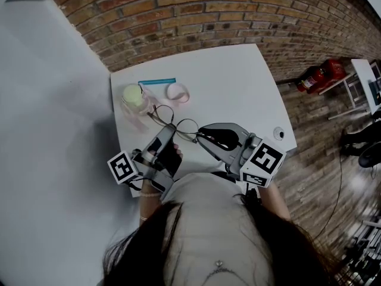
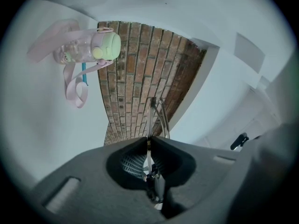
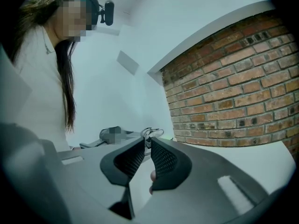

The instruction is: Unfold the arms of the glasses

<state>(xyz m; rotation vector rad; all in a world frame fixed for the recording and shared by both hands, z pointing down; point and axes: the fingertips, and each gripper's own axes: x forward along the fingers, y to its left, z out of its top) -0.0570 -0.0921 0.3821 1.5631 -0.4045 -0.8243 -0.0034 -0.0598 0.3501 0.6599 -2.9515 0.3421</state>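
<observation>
Thin wire-rimmed glasses [image 1: 181, 126] hang just above the white table [image 1: 238, 88], between my two grippers. My left gripper [image 1: 171, 128] is shut on the frame; in the left gripper view [image 2: 148, 140] the jaws meet on a thin metal part and the wire rims [image 2: 159, 116] stick out past them. My right gripper [image 1: 200, 137] comes in from the right onto one arm of the glasses. In the right gripper view [image 3: 147, 141] its jaws stand almost together, with the rims [image 3: 153, 132] just beyond the tips.
A clear bottle with a green lid [image 1: 134, 97] and a pink strap [image 1: 177, 92] lies at the table's far left, next to a blue strip [image 1: 158, 81]. A small round object [image 1: 278, 133] sits near the right edge. A brick wall [image 1: 226, 16] runs behind.
</observation>
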